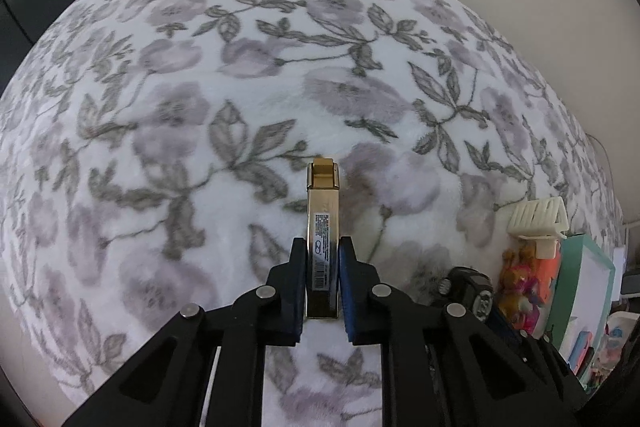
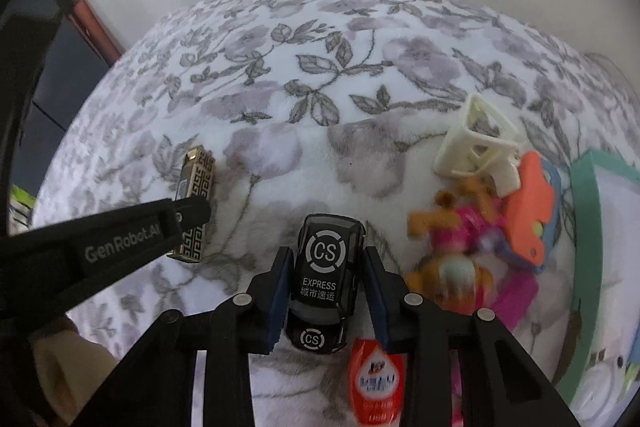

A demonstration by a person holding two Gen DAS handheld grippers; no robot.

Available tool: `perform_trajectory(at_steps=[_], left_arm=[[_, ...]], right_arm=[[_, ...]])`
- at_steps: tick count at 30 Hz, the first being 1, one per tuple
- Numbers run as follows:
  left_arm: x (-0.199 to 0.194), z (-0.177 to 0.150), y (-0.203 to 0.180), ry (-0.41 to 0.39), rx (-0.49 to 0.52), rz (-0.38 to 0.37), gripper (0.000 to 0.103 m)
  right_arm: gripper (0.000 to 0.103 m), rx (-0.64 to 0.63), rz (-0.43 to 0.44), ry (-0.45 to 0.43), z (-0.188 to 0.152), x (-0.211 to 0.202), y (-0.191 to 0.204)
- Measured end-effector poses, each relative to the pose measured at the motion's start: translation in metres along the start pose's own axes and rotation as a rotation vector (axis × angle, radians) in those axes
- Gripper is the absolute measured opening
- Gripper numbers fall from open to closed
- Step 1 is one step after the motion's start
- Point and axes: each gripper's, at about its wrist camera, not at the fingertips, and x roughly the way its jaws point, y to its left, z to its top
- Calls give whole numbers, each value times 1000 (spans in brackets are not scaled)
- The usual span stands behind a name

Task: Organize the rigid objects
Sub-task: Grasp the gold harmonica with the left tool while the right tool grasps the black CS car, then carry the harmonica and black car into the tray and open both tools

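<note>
On the floral blanket (image 1: 280, 87), the left gripper (image 1: 322, 267) pinches the gold lighter (image 1: 323, 227) by its near end, while the right gripper (image 2: 326, 267) narrowly brackets the black toy van (image 2: 324, 275), apparently to sort both away from the toy pile on the right.

- The right gripper (image 2: 325, 291) straddles a black toy car (image 2: 325, 277) marked "CS EXPRESS" on the floral blanket (image 2: 280, 67).
- The left gripper (image 2: 192, 215) pinches a gold lighter (image 2: 196, 179).
- Right of the car: a cream clip (image 2: 476, 147), bright toys (image 2: 460, 239).
</note>
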Motion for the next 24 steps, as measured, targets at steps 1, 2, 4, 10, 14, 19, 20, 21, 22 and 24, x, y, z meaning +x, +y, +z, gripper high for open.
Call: perform_trajectory(at_steps=[1,2,4,10,14,19,20,21,22,24], left_arm=[[-5,-2,1,-5,-6,2,16],[-11,-3,2,-11,-11,3,16],[-23,-6,3,-28,-16,9,16],[-73,-17,-8,-116,-11,2,16],[-116,-31,-36,-197,40,-43,16],[-150,-52,-70,-240,95,-112,16],[-155,-56,-74,-246,105,-117,16],[-161,-62,-84,-255,122,-130,16],[-165,-66,-89,-257,132,-135,16],[-171,-77,-106,-262,169,-154,16]], right_arm=[[37,3,4,-6,-1,-5,0],[37,8,9,-15,-1,-12,-1],[37,18,16,-35,-2,-26,-2],[37,33,-18,-142,-9,-90,-10],[37,71,-75,-234,-24,-140,-28],[37,167,-108,-294,-44,-181,-62],[37,190,-116,-302,-47,-188,-69],[37,219,-131,-310,-52,-195,-78],[37,240,-144,-314,-56,-200,-85],[37,293,-169,-322,-67,-211,-103]])
